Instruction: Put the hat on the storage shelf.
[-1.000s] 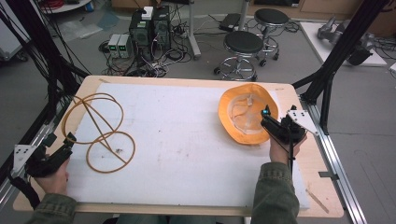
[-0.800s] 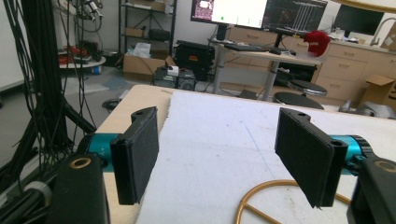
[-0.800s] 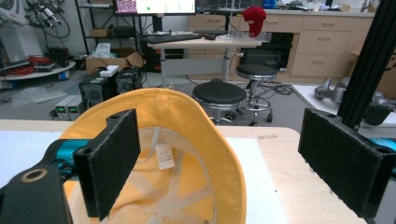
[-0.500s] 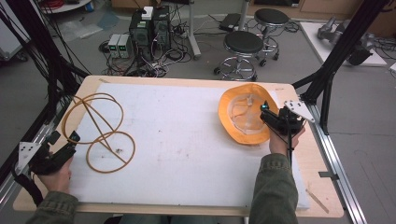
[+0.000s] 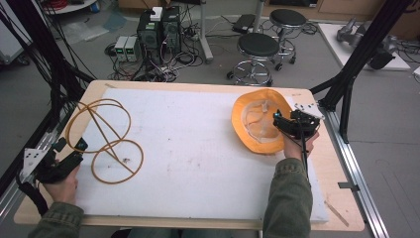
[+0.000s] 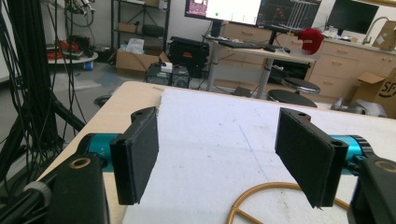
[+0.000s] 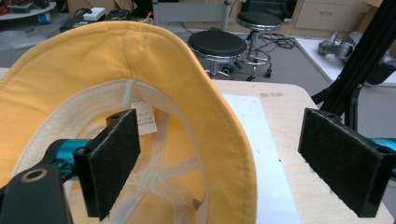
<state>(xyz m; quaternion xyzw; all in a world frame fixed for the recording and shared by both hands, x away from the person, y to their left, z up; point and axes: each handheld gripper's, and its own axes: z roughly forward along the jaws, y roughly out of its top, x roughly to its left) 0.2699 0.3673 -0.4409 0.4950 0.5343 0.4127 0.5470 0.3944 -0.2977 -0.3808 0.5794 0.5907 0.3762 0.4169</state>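
A yellow-orange sun hat (image 5: 257, 124) lies upside down at the right of the white mat, its pale lining and label facing up. My right gripper (image 5: 281, 122) is open at the hat's right rim. In the right gripper view the hat's brim (image 7: 224, 140) passes between the jaws, one jaw inside the crown and the other outside, neither touching it. The right gripper (image 7: 233, 158) holds nothing. A tan looped cord (image 5: 104, 139) lies at the left of the mat. My left gripper (image 5: 69, 148) is open just left of it, and the left gripper (image 6: 224, 158) sees one loop (image 6: 261, 198) low ahead.
The white mat (image 5: 198, 148) covers most of the wooden table (image 5: 341, 198). Black frame posts (image 5: 356, 59) stand at the right and left edges. Two stools (image 5: 257, 49) and computer boxes (image 5: 158, 29) sit on the floor beyond the far edge.
My right gripper has moved away from the person along the hat's right rim. The left gripper has hardly shifted beside the cord.
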